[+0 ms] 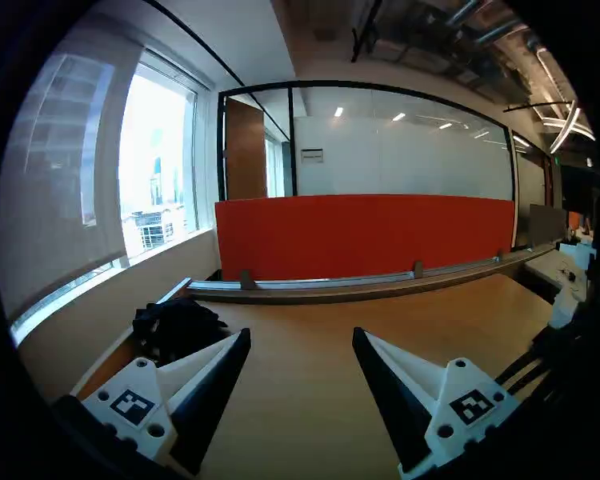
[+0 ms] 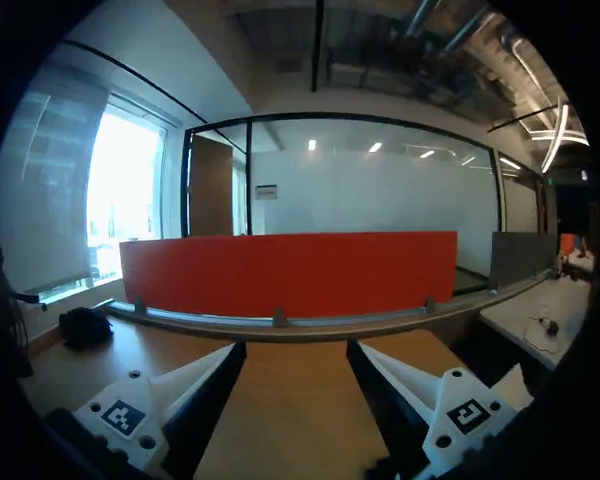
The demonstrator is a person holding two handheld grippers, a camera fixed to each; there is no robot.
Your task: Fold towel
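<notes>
Towel folding looks not yet begun, with both grippers poised over the wooden desk [image 1: 428, 312] and holding nothing. The desk runs up to the orange divider [image 1: 364, 236]. Before the divider's left end lies a dark crumpled bundle [image 1: 176, 324]; it may be the towel, though I cannot tell for sure. The next move calls for reaching to it and finding an edge to pinch. The left gripper [image 1: 300, 331] and right gripper [image 2: 296, 343] have fingers spread wide, touching nothing.
</notes>
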